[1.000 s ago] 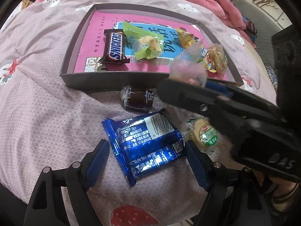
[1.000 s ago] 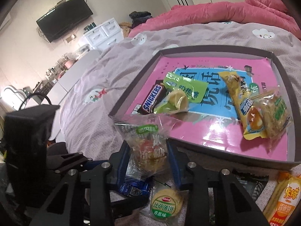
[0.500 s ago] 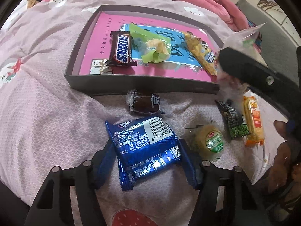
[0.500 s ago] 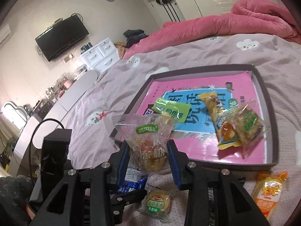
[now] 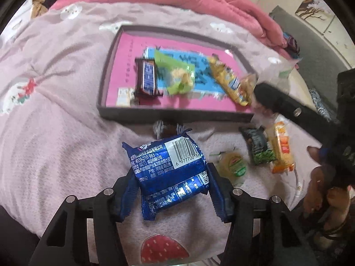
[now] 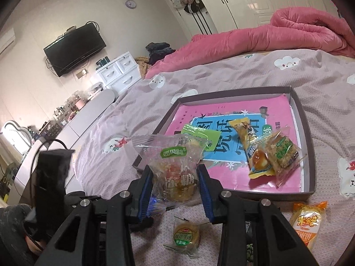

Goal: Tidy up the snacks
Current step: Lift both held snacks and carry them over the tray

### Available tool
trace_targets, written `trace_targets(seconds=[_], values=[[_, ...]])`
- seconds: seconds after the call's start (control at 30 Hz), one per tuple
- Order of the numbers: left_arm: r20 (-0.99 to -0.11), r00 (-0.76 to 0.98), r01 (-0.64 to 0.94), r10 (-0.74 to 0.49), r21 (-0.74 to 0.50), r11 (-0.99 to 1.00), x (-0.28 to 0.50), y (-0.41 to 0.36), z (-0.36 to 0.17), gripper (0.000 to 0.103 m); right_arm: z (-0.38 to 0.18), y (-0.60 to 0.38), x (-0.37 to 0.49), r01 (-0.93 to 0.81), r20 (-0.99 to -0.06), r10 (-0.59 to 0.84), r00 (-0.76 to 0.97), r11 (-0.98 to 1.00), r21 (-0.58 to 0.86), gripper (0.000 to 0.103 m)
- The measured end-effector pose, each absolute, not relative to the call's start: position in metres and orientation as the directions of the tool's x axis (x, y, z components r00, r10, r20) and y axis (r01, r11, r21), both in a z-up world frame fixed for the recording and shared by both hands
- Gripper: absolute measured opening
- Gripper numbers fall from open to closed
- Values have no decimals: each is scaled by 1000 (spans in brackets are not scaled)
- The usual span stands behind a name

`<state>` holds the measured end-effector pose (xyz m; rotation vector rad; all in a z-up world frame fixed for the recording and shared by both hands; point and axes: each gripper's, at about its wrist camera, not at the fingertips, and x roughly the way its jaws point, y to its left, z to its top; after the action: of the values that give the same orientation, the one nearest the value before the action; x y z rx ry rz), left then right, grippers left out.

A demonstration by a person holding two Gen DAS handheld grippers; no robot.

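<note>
Snacks pinched in both raised tongs: blue packet left, clear pastry bag right.

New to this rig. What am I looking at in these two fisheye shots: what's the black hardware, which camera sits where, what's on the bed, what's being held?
There is no robot arm. A person holds a two-finger gripper in each hand, and each gripper carries a fisheye camera that looks forward along its fingers.

In the left wrist view, the left gripper is shut on a blue snack packet. The black bar at the right of that view is the other gripper.

In the right wrist view, the right gripper is shut on a clear pastry bag, held above the bed.

On the purple bedspread lies a shallow tray with a pink printed floor. It already holds a Snickers bar, a green packet, a yellow packet and a clear biscuit pack. In front of the tray, on the bed, lie a round green-label biscuit, an orange rice-cake pack and a dark pea packet.
</note>
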<state>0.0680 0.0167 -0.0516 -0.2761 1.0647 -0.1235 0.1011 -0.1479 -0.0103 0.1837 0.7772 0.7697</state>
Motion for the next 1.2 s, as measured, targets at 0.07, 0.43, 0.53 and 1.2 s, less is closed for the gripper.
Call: trace_targets(seconds=[0.07, 0.43, 0.53, 1.2], values=[[-833, 501, -30, -234, -287, 958, 65, 19, -44, 59, -8, -149, 100, -556, -560, 683, 470, 721, 413, 40], [-775, 601, -58, -195, -285, 957, 71, 35, -3, 59, 4, -163, 102, -527, -523, 653, 547, 755, 391, 40], [-773, 612, -76, -167, -268, 960, 75, 40, 2, 59, 7, -167, 104, -513, -515, 646, 564, 762, 394, 40], [-767, 624, -78, -148, -249, 965, 121, 37, 2, 59, 19, -187, 123, -441, -468, 603, 647, 796, 416, 40]])
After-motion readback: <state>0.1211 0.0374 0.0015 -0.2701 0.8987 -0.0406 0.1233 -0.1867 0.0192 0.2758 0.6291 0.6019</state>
